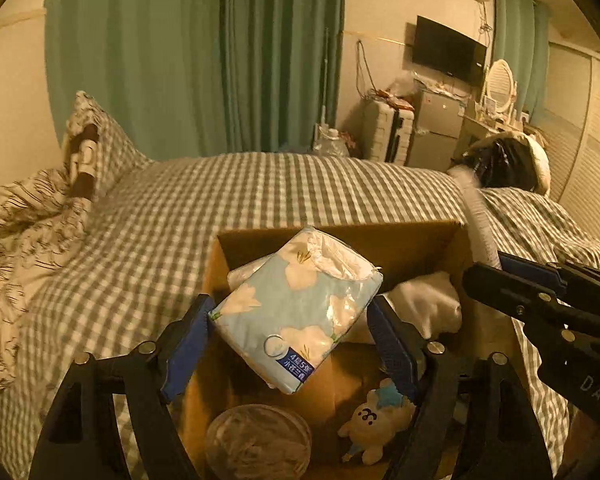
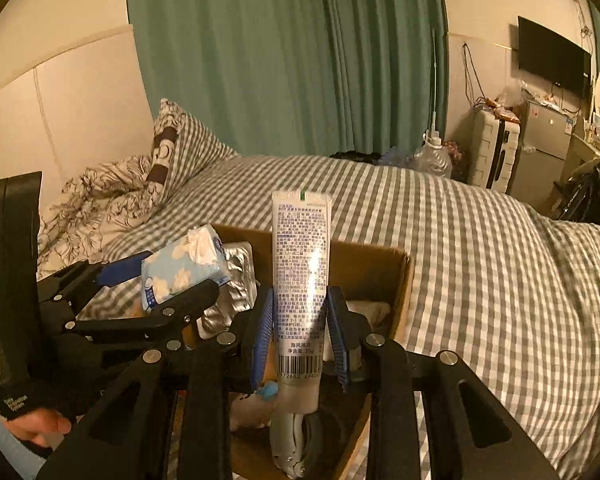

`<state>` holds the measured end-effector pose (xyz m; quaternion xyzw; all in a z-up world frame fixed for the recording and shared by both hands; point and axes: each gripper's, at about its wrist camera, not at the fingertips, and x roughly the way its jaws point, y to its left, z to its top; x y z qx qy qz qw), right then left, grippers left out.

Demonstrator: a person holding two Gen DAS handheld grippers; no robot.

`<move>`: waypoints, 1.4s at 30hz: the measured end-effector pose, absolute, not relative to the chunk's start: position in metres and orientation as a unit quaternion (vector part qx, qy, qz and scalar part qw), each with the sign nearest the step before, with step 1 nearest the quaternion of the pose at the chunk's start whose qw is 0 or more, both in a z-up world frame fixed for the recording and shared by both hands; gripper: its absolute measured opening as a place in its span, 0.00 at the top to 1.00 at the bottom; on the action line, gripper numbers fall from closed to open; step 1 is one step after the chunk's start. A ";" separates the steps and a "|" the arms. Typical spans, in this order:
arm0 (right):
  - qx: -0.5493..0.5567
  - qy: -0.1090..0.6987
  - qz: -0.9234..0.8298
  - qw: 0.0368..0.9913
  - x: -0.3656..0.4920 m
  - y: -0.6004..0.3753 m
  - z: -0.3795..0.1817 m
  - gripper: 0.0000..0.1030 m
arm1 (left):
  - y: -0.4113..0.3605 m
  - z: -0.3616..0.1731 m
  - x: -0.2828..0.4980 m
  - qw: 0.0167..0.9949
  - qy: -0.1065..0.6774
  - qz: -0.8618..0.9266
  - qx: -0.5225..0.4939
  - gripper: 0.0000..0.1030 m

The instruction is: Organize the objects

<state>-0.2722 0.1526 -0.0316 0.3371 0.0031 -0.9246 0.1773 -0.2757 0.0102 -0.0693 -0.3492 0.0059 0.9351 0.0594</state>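
One cardboard box (image 1: 416, 240) sits on the checked bed (image 1: 260, 192), and two hand-held grippers work over it, each carrying one item. The left hand-held gripper (image 1: 292, 320) stands wide, its blue pads (image 1: 188, 344) at either end of a blue tissue pack (image 1: 300, 312); the pack hangs tilted between them above the box, its torn white opening toward 1 o'clock, and whether the pads press on it cannot be told for certain, though nothing else carries it. The right hand-held gripper (image 2: 300, 332) is nearly closed, its pads clamping the lower part of one white tube (image 2: 300, 280), which stands upright with its flat crimped end at 12 o'clock and its cap end toward the camera. In the left view the right hand-held gripper shows at 3 o'clock; in the right view the left one, with the pack, shows at 9 o'clock, and part of a hand (image 2: 36, 424) at 8 o'clock. Inside the box lie one plush toy (image 1: 376, 424) at 5 o'clock, one clear round lid or bowl (image 1: 256, 440) at 6 o'clock, something white (image 1: 428, 304) at 3 o'clock, a silvery foil pack (image 2: 236, 280) behind the tissue pack, and a grey metal tool (image 2: 296, 448) under the tube's cap. One pillow (image 1: 96, 140) and a rumpled quilt (image 1: 20, 240) lie at 9 o'clock.
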 end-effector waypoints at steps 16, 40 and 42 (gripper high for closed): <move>0.268 0.013 -0.956 0.117 -0.213 0.185 0.051 0.28 | 0.018 0.027 -0.222 0.039 0.022 0.961 -0.275 0.00; 0.123 0.006 -0.992 0.042 -0.026 0.216 0.119 0.00 | 0.023 0.103 -0.034 0.035 -0.003 0.993 -0.111 0.00; 0.129 -0.001 -0.991 0.044 -0.028 0.218 0.105 0.00 | 0.021 0.093 -0.029 0.031 0.000 0.993 -0.110 0.00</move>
